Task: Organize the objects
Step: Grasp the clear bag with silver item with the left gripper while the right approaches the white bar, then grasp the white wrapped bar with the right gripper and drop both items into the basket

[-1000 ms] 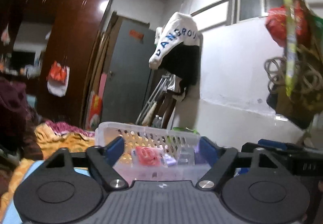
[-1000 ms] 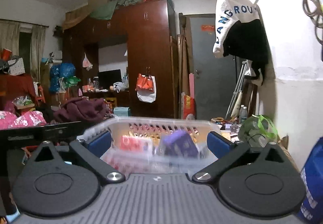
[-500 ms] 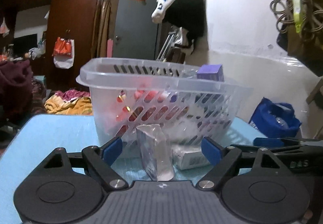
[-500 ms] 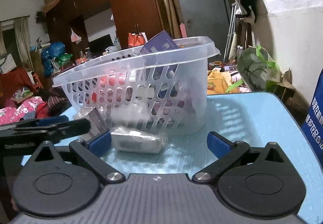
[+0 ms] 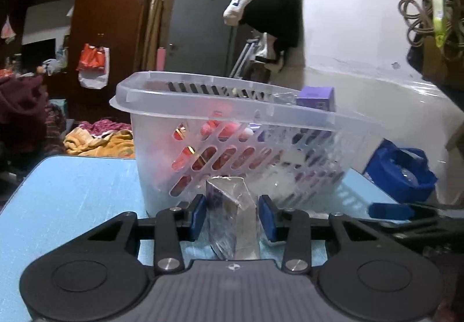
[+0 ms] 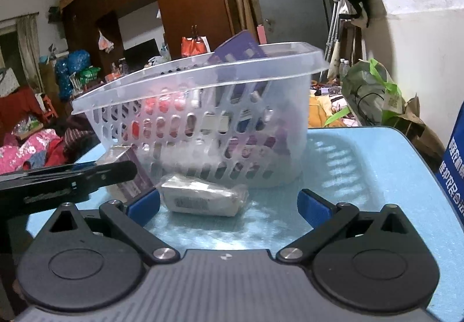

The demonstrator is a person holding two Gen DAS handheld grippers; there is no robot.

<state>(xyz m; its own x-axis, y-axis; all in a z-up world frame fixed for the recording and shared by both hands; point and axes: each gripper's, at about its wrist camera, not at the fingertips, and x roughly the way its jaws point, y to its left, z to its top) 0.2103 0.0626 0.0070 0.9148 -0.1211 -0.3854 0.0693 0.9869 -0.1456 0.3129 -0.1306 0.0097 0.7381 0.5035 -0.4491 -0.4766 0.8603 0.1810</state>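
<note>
the left gripper (image 5: 232,214) has just been closing, and its blue pads now sit against both sides of a small upright box in clear wrap (image 5: 232,220), so the jaws look clamped on it; the box stands between the fingers, its top edge rising above the pads, its base on the light blue table (image 5: 72,191). straight ahead of these jaws, just past the box, is the clear slotted basket (image 5: 232,119), already loaded with red and purple packets, a purple carton (image 5: 316,97) poking above its rim on the far right. the right gripper (image 6: 229,206) has its jaws spread wide with nothing pressed between them; a flat wrapped packet (image 6: 203,195) lies on the table just ahead of them, nearer the left finger than the right, and close to the basket's near wall. off to the left of the right jaws, one dark finger of the left gripper reaches across in front of the held box. judging by how things lie, the sorting is well along: most items are in the basket, and two remain outside it, one now gripped and one lying loose. what seems left is to lift the clamped box over the rim and drop it in, then take the flat packet the same way.
</note>
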